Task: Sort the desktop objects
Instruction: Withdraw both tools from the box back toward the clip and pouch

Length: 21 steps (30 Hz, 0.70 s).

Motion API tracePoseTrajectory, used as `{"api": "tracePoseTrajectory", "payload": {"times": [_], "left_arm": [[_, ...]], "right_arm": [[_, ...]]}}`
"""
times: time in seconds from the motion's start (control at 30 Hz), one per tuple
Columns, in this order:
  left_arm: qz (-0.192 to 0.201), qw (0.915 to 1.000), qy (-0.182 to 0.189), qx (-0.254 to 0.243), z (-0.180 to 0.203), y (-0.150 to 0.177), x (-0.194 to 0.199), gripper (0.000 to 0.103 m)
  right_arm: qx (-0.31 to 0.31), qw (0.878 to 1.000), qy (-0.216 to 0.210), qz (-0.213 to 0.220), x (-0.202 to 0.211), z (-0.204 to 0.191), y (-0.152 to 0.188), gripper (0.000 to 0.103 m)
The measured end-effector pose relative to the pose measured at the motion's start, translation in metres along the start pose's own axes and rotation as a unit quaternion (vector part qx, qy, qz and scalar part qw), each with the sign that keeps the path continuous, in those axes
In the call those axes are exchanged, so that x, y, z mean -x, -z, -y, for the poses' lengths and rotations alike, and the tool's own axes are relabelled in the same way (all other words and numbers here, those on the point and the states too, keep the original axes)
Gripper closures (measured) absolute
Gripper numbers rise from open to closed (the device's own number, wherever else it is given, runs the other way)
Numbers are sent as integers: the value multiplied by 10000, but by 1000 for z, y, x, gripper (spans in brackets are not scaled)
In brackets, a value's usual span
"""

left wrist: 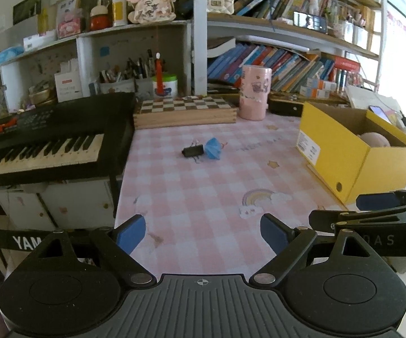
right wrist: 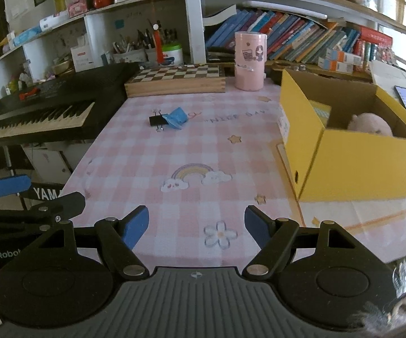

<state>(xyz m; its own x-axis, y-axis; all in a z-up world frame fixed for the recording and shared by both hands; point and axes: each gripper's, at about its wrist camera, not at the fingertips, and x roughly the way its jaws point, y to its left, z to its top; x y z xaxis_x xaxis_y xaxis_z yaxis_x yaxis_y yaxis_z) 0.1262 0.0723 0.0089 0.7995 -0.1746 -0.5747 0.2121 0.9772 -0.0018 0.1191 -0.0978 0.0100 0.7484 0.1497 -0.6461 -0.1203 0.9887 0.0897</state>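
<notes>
Hovering apart, both grippers gape above the binder clip [left wrist: 193,151].

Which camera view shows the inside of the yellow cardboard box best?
The right wrist view: the yellow cardboard box is nearer there, and its open top shows a pink plush toy and a pale item at the left wall. The left wrist view shows the box more from the side, with only the toy's top.
</notes>
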Motion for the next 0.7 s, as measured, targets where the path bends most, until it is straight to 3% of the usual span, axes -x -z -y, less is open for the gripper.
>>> {"api": "tracePoseTrajectory", "payload": {"times": [0.7], "left_arm": [[-168,9984,-415,347,12,-60,-90,12]], "right_arm": [[208,9992,-283,-171,-93,44,-75,28]]}}
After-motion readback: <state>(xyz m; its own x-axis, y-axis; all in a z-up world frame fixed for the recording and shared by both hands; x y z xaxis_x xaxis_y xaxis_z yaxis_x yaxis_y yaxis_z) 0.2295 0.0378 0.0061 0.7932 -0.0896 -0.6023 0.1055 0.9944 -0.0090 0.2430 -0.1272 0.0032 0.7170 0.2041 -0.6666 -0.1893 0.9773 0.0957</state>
